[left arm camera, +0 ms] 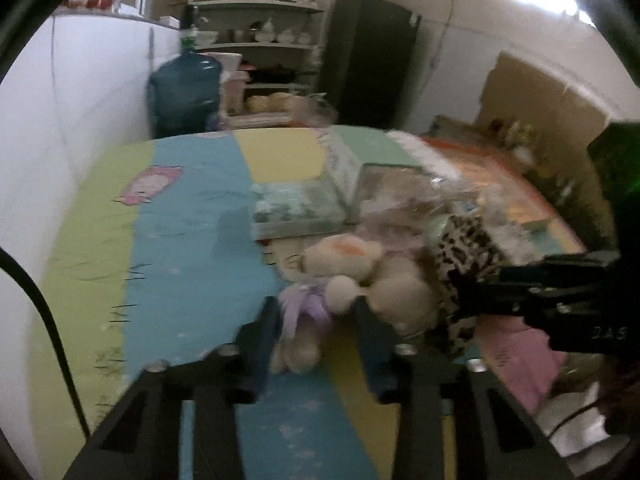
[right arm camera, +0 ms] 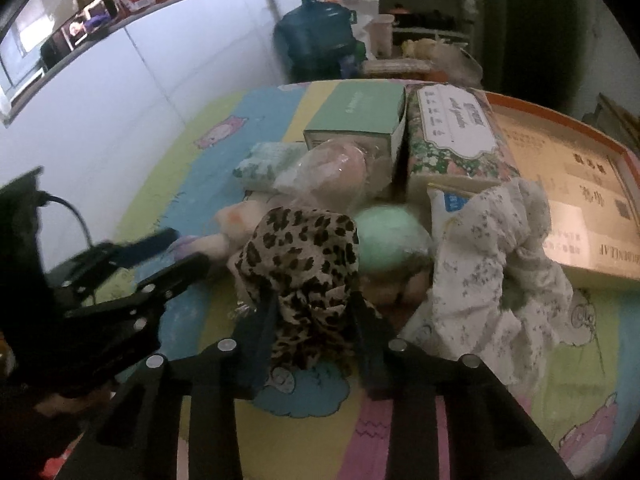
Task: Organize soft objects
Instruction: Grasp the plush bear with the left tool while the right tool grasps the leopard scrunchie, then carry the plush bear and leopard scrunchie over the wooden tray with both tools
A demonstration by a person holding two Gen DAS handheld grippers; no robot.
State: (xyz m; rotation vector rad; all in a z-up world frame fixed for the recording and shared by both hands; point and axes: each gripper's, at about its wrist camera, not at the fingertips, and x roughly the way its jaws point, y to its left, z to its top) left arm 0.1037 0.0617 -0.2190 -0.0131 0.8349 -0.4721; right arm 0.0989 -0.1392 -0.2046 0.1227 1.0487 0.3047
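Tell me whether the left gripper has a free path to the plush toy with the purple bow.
Probably yes. The left gripper stands open right at the plush toy, its fingers either side of the purple bow, nothing between; the leopard-print cloth lies beside it.

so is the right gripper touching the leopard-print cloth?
Touching. The right wrist view shows the leopard-print cloth bunched between the right gripper fingers, both pressing into the fabric.

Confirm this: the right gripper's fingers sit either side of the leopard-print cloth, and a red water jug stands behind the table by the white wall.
One error: the water jug is blue, not red, as the right wrist view shows. The right gripper does straddle the leopard-print cloth.
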